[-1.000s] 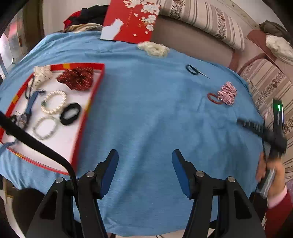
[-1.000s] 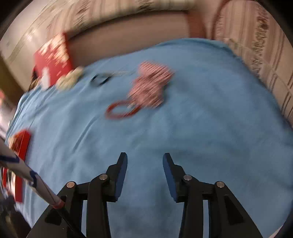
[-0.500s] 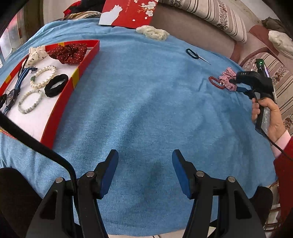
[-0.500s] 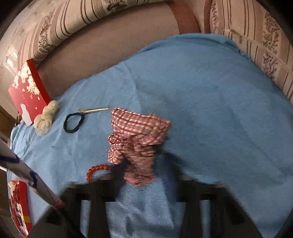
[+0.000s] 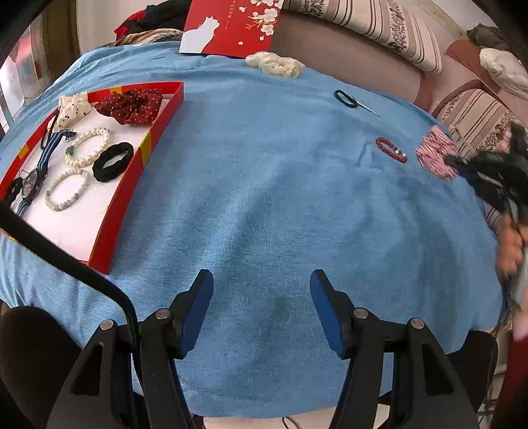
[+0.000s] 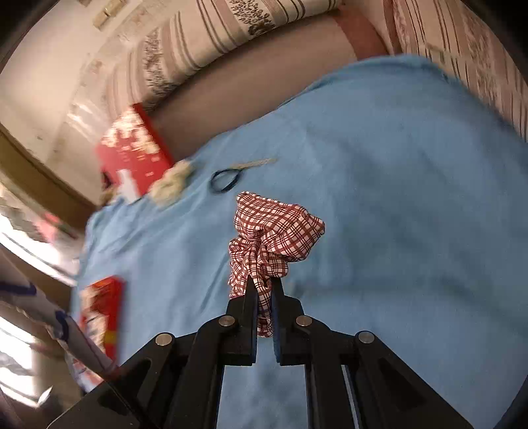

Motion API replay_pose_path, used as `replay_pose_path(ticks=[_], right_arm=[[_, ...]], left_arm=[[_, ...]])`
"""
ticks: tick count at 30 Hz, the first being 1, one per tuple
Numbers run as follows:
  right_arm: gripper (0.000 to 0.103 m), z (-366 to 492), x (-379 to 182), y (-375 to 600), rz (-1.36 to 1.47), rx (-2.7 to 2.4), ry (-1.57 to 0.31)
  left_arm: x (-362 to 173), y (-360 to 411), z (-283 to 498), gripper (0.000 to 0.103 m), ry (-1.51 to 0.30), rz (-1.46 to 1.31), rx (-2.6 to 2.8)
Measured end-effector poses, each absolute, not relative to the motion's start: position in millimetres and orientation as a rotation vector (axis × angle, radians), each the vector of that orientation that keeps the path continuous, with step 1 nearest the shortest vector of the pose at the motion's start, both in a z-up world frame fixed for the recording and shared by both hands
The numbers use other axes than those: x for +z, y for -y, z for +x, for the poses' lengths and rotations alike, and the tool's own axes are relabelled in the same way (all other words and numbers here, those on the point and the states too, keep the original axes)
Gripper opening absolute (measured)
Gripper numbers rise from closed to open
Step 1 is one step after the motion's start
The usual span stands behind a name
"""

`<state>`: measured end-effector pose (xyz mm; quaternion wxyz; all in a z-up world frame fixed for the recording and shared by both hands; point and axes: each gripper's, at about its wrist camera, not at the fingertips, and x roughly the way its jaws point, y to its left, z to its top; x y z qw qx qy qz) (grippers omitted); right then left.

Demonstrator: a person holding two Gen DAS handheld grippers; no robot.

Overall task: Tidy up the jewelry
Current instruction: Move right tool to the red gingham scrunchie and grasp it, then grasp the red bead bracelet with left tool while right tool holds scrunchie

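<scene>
My right gripper [image 6: 264,280] is shut on a red-and-white plaid scrunchie [image 6: 274,234] and holds it above the blue cloth; in the left wrist view the scrunchie [image 5: 435,155] shows at the far right with that gripper blurred behind it. A red bead bracelet [image 5: 391,154] lies on the cloth beside it. My left gripper [image 5: 260,290] is open and empty over the near part of the cloth. A red tray [image 5: 132,184] at the left holds bracelets, scrunchies and a watch.
A dark blue hair tie with a clip [image 5: 346,99] and a cream scrunchie [image 5: 275,64] lie at the back of the blue cloth [image 5: 264,198]. A red card [image 5: 231,26] leans against the sofa. Striped sofa cushions [image 6: 231,36] surround the table.
My right gripper closed on the plaid scrunchie and lifted it off the cloth, away from the red bead bracelet. The left gripper stayed open and shifted only slightly.
</scene>
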<state>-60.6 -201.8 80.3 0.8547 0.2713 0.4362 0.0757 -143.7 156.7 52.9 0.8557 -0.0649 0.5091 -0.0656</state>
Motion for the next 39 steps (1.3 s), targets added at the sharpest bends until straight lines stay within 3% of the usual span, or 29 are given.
replay_pose_path(ticks=[7, 9, 11, 12, 25, 27, 29, 39], right_arm=[[0.011, -94.7, 44.1, 188.6, 0.509, 0.124, -0.967], [0.019, -94.1, 35.9, 187.4, 0.474, 0.100, -0.964], [0.040, -94.0, 30.9, 185.4, 0.455, 0.085, -0.947], [0.040, -93.4, 29.7, 184.8, 0.449, 0.084, -0.939], [0.040, -84.1, 19.3, 193.9, 0.525, 0.116, -0.925], [0.036, -83.7, 20.0, 193.2, 0.516, 0.113, -0.927], [0.023, -83.7, 21.2, 190.0, 0.469, 0.079, -0.933], [0.023, -76.4, 17.2, 199.4, 0.538, 0.098, -0.947]], left_arm=[[62.8, -150.0, -132.1, 0.060, -1.080, -0.095, -0.153], [71.6, -145.0, -126.1, 0.060, -1.059, -0.056, -0.156], [80.3, -140.4, -116.9, 0.060, -1.038, -0.035, -0.159], [83.6, -138.7, -112.0, 0.060, -1.031, -0.031, -0.160], [89.0, -29.3, 5.0, 0.060, -1.011, 0.068, -0.329], [80.1, -1.4, 28.1, 0.060, -1.018, 0.109, -0.376], [68.4, 23.1, 48.7, 0.060, -1.038, 0.154, -0.408], [17.7, 80.6, 111.6, 0.060, -1.135, 0.248, -0.529]])
